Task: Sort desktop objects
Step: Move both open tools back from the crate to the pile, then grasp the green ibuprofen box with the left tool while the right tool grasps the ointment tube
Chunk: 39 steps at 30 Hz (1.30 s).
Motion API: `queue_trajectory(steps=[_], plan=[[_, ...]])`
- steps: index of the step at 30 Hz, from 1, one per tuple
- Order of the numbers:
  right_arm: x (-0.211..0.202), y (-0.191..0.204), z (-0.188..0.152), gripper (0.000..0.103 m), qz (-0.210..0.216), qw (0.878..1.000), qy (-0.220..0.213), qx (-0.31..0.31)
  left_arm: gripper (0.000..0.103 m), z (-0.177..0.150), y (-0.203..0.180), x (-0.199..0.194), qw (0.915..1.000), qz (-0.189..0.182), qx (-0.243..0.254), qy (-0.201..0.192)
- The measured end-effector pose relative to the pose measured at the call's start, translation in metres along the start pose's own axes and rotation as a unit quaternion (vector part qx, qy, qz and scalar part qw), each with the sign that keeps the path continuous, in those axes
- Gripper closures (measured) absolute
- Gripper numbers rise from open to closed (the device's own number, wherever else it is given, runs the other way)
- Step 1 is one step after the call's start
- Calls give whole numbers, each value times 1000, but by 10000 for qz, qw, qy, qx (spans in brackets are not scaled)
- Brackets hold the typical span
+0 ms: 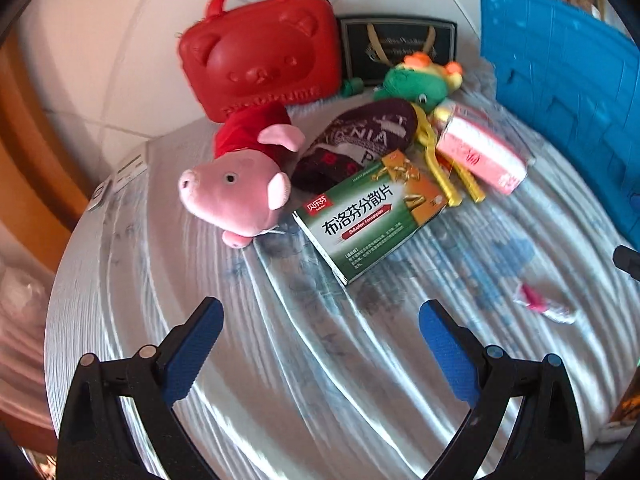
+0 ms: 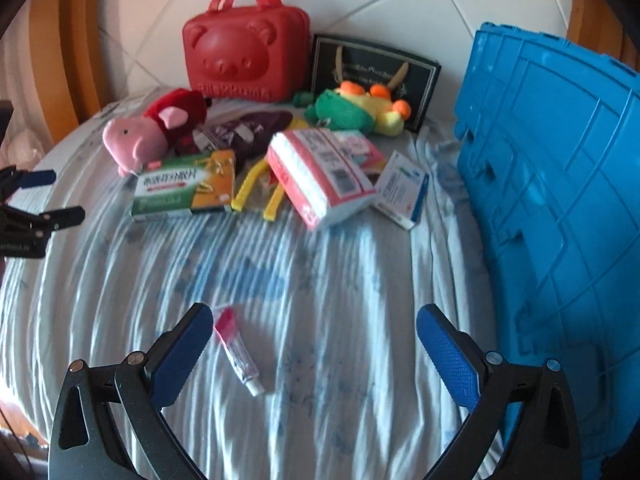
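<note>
Striped cloth [image 2: 320, 272] bare at centre; clutter at 12 o'clock, blue crate [image 2: 560, 200] edging 3 o'clock. Left gripper [image 1: 320, 332], right gripper [image 2: 314, 340] both spread wide, empty; tube [image 2: 238, 350] just inside right's left finger.

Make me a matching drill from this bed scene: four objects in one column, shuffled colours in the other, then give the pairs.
Column one:
1. bear-face case
2. pig plush head
3. crate
4. ibuprofen box

Column two:
A. blue
B. green with white and orange
C. red
D. pink

Pairs: 1-C, 2-D, 3-A, 4-B.

The case stands at the back against the wall, the pig plush lies in front of it, the ibuprofen box lies flat by the pig's head, and the crate stands along the right edge of the bed.
</note>
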State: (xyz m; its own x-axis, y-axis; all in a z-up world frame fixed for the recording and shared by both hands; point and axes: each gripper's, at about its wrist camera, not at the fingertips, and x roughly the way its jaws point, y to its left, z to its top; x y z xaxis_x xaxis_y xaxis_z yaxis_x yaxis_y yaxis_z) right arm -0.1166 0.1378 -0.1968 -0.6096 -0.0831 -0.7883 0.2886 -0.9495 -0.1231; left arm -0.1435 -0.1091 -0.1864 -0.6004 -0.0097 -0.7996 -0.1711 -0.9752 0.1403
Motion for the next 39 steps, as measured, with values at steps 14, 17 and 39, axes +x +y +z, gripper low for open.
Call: queue_trajectory(steps=[14, 17, 39], plan=[[28, -36, 11, 0, -260, 9919, 768, 982, 3, 102, -23, 126, 9890, -927, 1036, 507], [34, -31, 12, 0, -170, 9927, 864, 830, 2, 96, -33, 142, 9811, -1366, 1054, 877], [73, 43, -17, 53, 816, 9836, 1490, -599, 9, -63, 0, 57, 9769, -259, -1224, 1732]])
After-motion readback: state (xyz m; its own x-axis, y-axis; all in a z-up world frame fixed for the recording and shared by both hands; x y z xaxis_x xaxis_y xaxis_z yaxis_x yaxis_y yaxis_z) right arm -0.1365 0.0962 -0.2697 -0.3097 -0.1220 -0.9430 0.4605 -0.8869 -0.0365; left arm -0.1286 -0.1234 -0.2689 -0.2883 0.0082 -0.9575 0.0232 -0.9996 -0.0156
